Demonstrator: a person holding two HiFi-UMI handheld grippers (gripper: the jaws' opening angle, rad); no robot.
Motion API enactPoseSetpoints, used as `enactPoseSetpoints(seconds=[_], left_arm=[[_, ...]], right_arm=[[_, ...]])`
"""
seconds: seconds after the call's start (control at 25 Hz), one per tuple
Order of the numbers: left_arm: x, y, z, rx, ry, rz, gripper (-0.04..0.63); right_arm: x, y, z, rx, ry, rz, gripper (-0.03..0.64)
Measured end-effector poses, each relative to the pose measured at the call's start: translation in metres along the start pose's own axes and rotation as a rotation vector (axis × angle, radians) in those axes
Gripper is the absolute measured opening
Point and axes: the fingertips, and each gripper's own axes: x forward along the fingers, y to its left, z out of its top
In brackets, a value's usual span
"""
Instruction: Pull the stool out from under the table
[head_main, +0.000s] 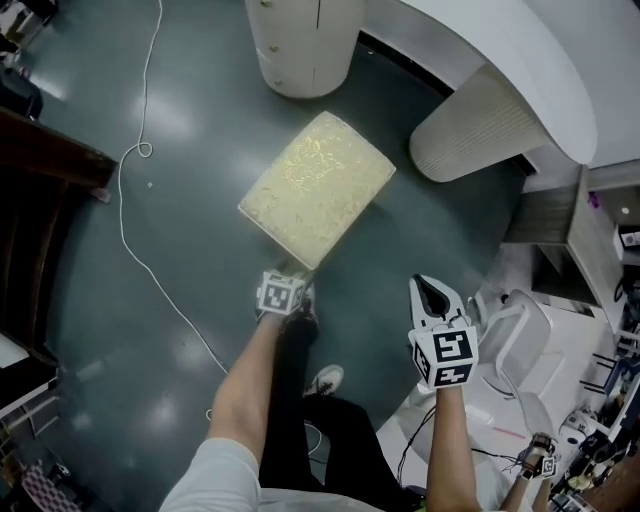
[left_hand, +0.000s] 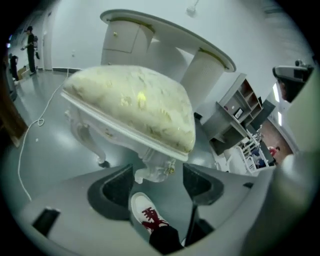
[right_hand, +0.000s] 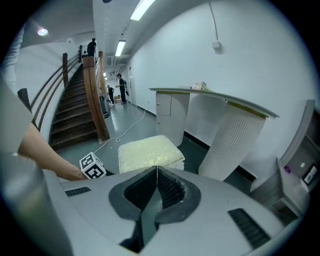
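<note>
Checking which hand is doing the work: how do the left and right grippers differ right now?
The left gripper has its jaws apart, with a leg of the stool at their gap. The right gripper has its jaws together and empty. The left gripper sits low at the stool's near corner, while the right gripper is held off to the side, clear of it. Both face the stool.

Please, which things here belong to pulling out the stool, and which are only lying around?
Job in hand:
- cream-cushioned white stool
- curved white table
- left gripper, jaws open, beside the stool
- right gripper, jaws shut, empty

Lying about:
- thin white cable on the floor
- dark wooden staircase
</note>
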Motion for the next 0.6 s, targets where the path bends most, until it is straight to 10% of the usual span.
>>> enactPoseSetpoints(seconds=[0.2, 0.6], left_arm=[[-0.102, 0.001, 0.042, 0.093, -0.060, 0.095, 0.300], [-0.331, -0.070, 0.199, 0.271, -0.422, 0.171, 0.032]], right_arm=[[-0.056, -0.025, 0.061, -0.030, -0.080, -0.046, 0.014], [-0.186, -0.022, 0.190, -0.179, -0.233, -0.104, 0.014]])
